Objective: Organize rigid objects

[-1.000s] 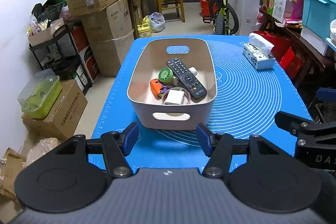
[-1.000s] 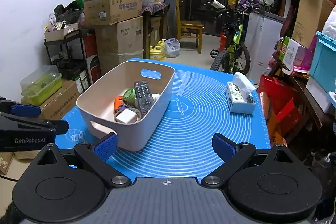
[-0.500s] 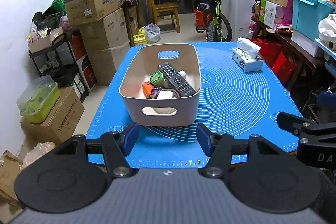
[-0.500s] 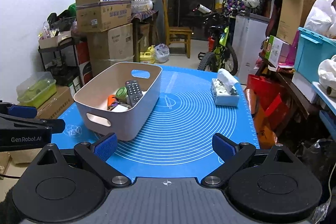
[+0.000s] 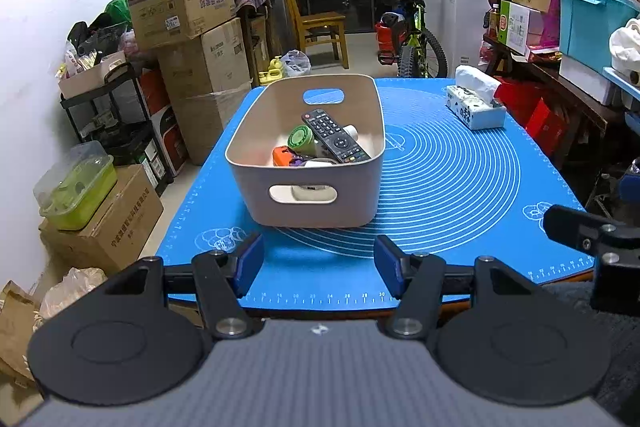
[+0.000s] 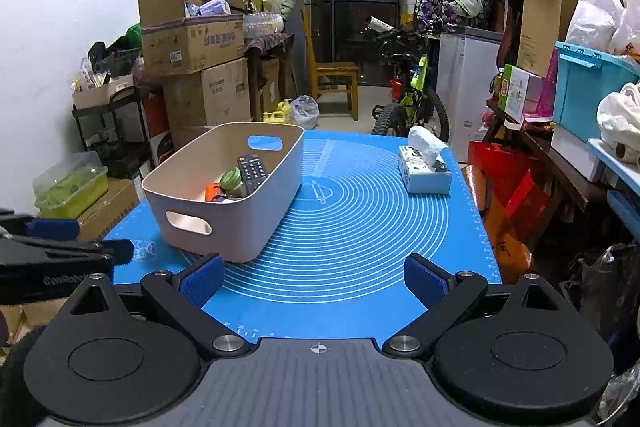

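Observation:
A beige bin (image 5: 308,203) stands on the blue mat (image 5: 452,187); it also shows in the right wrist view (image 6: 240,223). Inside lie a black remote (image 5: 334,135), a green-capped jar (image 5: 300,139), an orange item (image 5: 282,155) and a white piece. The remote (image 6: 254,169) and jar (image 6: 231,178) show from the right too. My left gripper (image 5: 319,267) is open and empty, at the mat's near edge in front of the bin. My right gripper (image 6: 312,279) is open and empty, near the front edge, right of the bin.
A tissue box (image 5: 474,103) sits at the mat's far right, also in the right wrist view (image 6: 424,167). Stacked cardboard boxes (image 5: 192,39) and a shelf stand left of the table. A bicycle (image 5: 412,39), a chair (image 5: 316,23) and cluttered shelves (image 6: 580,99) lie beyond and right.
Both grippers have drawn back from the bin toward the table's near edge, so the bin looks farther away. Both stay open and empty.

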`<state>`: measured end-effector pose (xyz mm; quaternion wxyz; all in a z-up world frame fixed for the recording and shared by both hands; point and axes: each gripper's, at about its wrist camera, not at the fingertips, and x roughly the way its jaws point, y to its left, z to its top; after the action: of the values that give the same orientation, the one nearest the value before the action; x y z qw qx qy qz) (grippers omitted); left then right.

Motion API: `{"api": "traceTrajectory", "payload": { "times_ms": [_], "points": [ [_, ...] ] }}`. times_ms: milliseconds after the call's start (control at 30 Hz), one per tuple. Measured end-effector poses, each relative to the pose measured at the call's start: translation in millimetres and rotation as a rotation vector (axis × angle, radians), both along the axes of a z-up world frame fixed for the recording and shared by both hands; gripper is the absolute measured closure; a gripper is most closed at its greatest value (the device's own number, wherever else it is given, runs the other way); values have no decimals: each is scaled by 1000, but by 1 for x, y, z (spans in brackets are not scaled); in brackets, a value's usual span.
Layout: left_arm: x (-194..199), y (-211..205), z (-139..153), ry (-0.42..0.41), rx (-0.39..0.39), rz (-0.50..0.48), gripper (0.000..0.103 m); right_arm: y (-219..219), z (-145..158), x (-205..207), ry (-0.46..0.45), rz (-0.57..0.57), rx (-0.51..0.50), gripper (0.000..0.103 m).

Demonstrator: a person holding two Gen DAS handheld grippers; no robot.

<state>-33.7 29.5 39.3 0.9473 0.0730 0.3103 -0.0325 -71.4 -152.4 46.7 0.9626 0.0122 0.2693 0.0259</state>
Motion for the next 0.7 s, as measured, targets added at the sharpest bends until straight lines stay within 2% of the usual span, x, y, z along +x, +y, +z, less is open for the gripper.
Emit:
{"api": "traceTrajectory", "payload": {
  "times_ms": [300,700],
  "points": [
    [-1,-1,-19,9,27,-3,41,12,-9,1,-7,44,-44,6],
    [1,3,-23,11,13,5,41,17,-17,9,13,60,-48,6]
  ]
}}
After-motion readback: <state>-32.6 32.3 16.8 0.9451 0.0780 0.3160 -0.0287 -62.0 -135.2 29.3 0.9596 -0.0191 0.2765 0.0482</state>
